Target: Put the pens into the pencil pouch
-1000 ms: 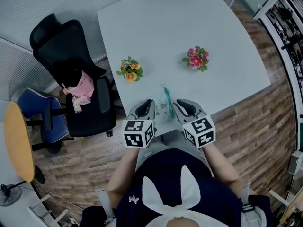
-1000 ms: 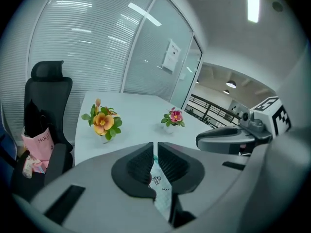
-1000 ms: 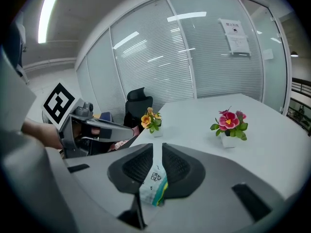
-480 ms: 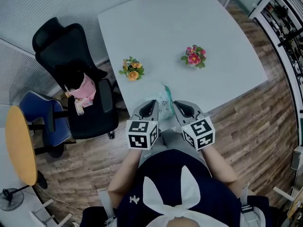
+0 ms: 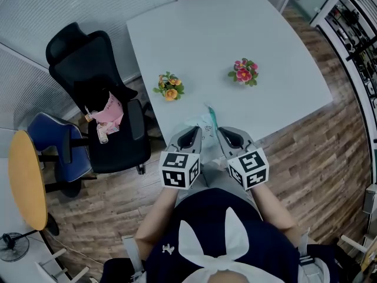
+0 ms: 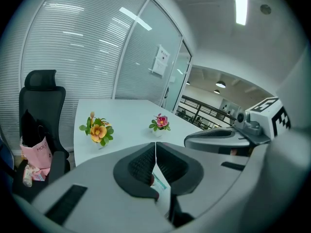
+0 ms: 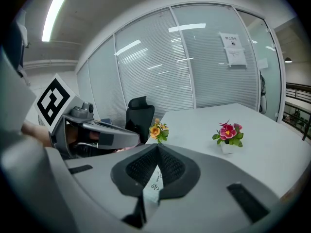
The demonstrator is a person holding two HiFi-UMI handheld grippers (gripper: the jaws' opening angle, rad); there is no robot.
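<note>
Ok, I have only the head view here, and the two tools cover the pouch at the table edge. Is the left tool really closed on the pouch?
Observer: Yes. In the left gripper view the left tool is shut, and its pads pinch a thin edge of the pencil pouch.
Operator: And the right tool?
Observer: The same. The right tool is shut on the pouch, and a clear flap with small black print shows between its pads.
Operator: Is a pen near either tool?
Observer: No pen shows in either gripper view. Beyond the pads there is only the table with the orange flowers and the pink flowers.
</note>
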